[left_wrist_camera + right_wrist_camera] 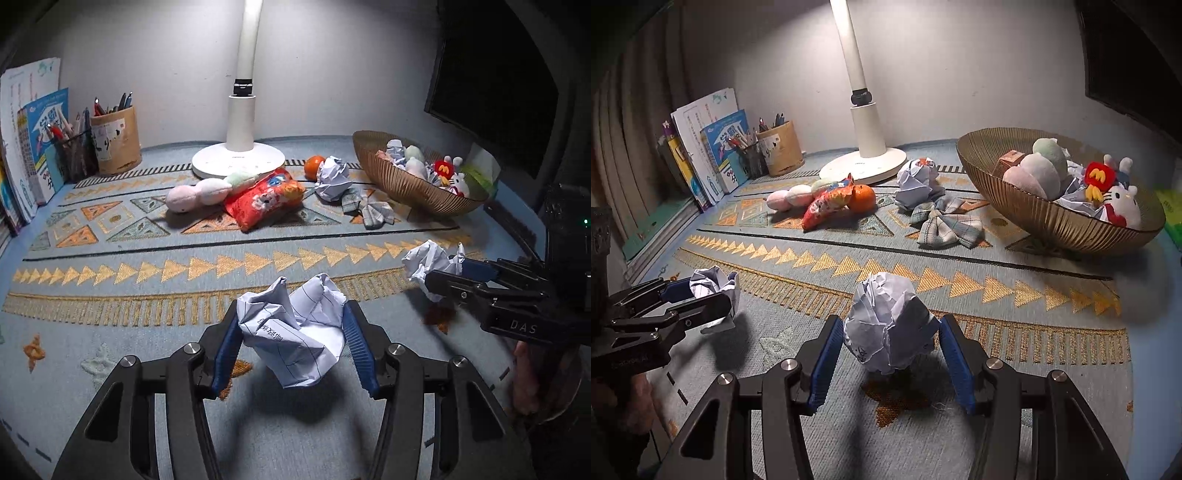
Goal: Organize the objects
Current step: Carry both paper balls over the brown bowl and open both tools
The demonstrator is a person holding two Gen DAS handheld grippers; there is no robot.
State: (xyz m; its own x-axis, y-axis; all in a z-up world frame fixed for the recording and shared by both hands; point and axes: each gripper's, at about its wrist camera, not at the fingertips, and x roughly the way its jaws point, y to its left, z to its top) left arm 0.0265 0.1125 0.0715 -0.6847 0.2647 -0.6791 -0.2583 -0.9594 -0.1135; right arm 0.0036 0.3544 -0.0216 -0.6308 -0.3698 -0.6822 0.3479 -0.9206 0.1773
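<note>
**Both grippers clamped on paper wads**

The left gripper's [291, 343] blue-padded fingers [227, 350] pinched a crumpled lined-paper wad [295, 332] at lower centre, above the patterned table [147, 229]. The right gripper [886, 354] squeezed another crumpled white paper ball [886, 325]. A ribbed amber bowl [1034, 214] sat upper right.

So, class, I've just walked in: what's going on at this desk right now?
A person is tidying with two handheld grippers. The left gripper is clamped on a crumpled paper ball, lifted off the mat. The right gripper holds another paper ball. A third paper ball still lies near the bowl of toys.
</note>
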